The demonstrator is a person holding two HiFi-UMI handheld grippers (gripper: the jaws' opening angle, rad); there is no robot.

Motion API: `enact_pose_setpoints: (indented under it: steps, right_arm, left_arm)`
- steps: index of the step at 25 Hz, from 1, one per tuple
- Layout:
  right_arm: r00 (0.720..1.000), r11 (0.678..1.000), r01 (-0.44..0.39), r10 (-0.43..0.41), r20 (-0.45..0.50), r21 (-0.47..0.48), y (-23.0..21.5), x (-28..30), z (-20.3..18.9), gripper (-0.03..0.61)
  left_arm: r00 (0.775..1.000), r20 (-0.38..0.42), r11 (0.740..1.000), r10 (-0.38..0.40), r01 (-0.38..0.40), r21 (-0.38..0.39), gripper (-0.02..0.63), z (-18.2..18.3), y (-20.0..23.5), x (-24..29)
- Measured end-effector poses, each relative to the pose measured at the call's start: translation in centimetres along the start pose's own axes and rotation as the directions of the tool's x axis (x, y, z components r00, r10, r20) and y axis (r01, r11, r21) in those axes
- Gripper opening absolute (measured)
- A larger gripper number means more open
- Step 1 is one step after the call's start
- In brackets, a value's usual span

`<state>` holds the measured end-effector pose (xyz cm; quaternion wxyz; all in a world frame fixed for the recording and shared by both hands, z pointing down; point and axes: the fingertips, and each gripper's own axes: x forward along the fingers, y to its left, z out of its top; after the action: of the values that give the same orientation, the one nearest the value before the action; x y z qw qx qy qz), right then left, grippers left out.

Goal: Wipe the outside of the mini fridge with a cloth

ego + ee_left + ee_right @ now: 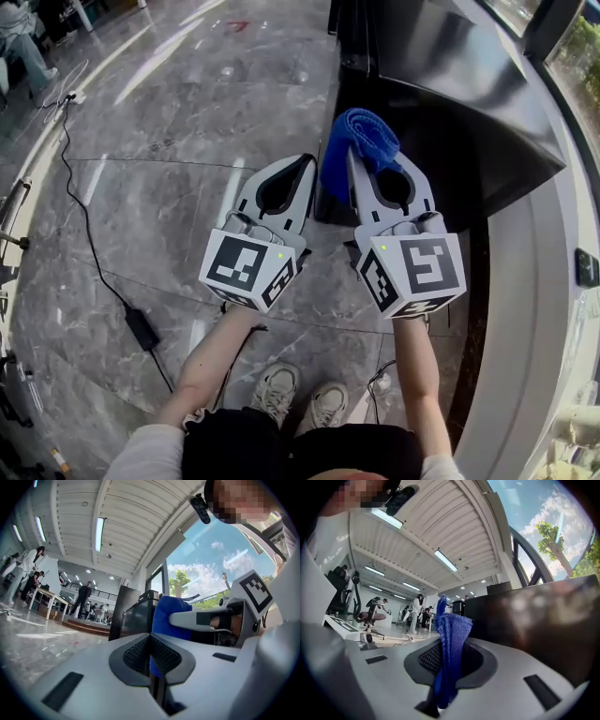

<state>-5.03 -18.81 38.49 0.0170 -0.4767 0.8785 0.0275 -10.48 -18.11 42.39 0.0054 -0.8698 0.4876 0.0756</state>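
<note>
The right gripper is clamped on a bunched blue cloth held just in front of the black mini fridge — the left gripper, jaws pressed together on nothing, hangs just beside it.

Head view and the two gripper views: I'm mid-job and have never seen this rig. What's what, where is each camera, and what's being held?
There is no robot arm here: a person holds a two-jaw tool in each hand. The head view looks down from a camera on their head. It shows the left gripper and the right gripper, each carrying a marker cube, above a grey stone floor. The other two pictures come from a camera riding on each gripper, looking along its jaws. The right jaws are shut on a blue cloth. The left jaws are together and seem to grip nothing. The black box just ahead is the mini fridge. A power adapter with its cable lies on the floor.
</note>
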Motion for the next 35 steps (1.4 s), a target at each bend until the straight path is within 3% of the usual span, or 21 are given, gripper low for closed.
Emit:
enact_pose_setpoints:
  steps: [5,15,24,35]
  right_arm:
    - [1.0,1.0,-0.004,0.003,-0.025,-0.013,0.5,1.7,-1.5,0.064]
    - [0.999,0.999,0.032,-0.032,-0.022,-0.019,-2.0,0.9,-2.0,0.064]
    - [0.999,0.996,-0.031,0.03,-0.019,-0.079,0.2,2.0,-1.5,0.064]
    - [0.999,0.997,0.02,-0.022,-0.028,-0.078,-1.9,1.2,-1.9,0.064]
  left_arm:
    - [0.999,-0.011,0.999,0.034,-0.034,0.007,0.003,-0.5,0.9,-0.5]
    - [1.0,0.0,1.0,0.006,-0.006,-0.015,0.003,-0.7,-0.9,0.8]
    - [1.0,-0.001,1.0,0.016,-0.016,-0.006,0.003,-0.7,-1.1,0.8]
    - [1.0,-0.004,1.0,-0.006,0.006,-0.019,0.003,-1.3,-2.0,1.2]
